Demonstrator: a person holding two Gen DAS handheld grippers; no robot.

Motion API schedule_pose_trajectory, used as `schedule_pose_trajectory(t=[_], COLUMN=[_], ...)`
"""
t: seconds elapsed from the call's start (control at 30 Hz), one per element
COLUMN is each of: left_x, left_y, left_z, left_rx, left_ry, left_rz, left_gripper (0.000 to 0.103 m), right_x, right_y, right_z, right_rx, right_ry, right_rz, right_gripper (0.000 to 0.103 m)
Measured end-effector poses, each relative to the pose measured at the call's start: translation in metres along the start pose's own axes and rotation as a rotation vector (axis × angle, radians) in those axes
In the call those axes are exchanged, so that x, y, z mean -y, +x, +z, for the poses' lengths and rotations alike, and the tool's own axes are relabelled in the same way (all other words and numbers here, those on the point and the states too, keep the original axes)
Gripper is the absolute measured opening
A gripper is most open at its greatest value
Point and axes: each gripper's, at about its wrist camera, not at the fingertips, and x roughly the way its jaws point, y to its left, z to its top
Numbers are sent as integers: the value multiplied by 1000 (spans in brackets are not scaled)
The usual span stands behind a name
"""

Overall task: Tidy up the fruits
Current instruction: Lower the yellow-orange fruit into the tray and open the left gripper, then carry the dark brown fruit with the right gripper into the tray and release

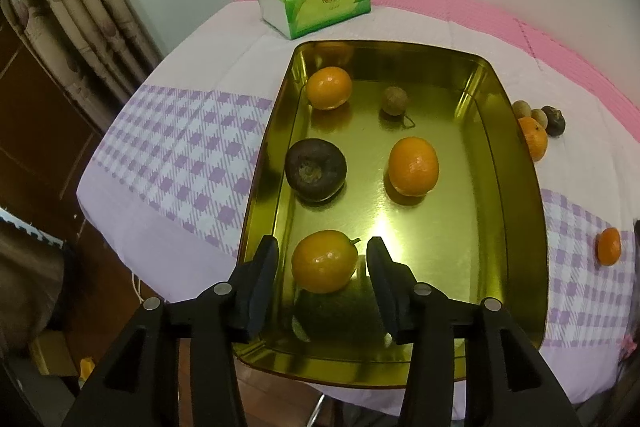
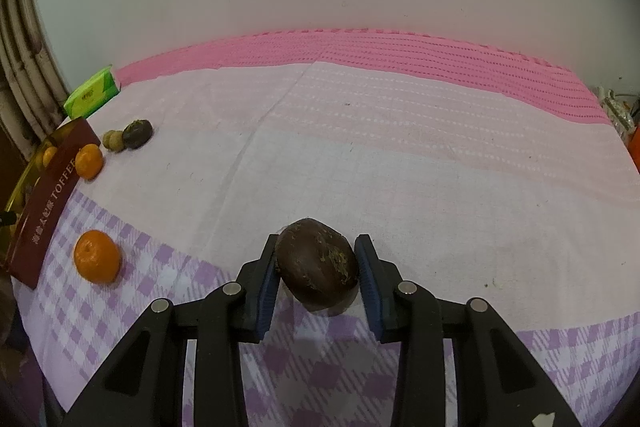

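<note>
The left gripper [image 1: 323,259] has its fingers spread wide around a glossy round orange [image 1: 324,261] at 6 o'clock in the shiny gold metal tray [image 1: 516,163]. The right gripper [image 2: 317,263] has its fingers pinching a dark brown wrinkled passion fruit [image 2: 317,261] on the table's purple-checked cloth [image 2: 360,163].

You've got a shiny gold metal tray [image 1: 516,163], mirror-glossy inside, on a soft matte woven cloth [image 1: 180,147]. Oranges [image 1: 413,166] look waxy-glossy; the dark fruit [image 2: 317,264] is dull with rough, scabby patches.
</note>
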Motion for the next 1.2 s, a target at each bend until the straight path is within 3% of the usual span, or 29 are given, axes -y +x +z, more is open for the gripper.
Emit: schedule_pose_trajectory(t=[0.23,0.43,0.87,1.2], left_x=[4,6,-4,-27], left_y=[-9,-14,-22,-21], left_z=[0,0,3,7], left_rx=[30,41,55,33], left_ry=[12,16,-27,-122], left_rz=[-2,-9,-31,-33], left_gripper=[52,52,55,58], right_x=[-11,-42,-172,-246], right_y=[-18,-38,-75,-72], right_z=[-1,7,26,35], right_rx=[14,38,78,31], right_ry=[1,-41,-259,-353], right_rz=[31,101,344,481], right_gripper=[34,34,34,34])
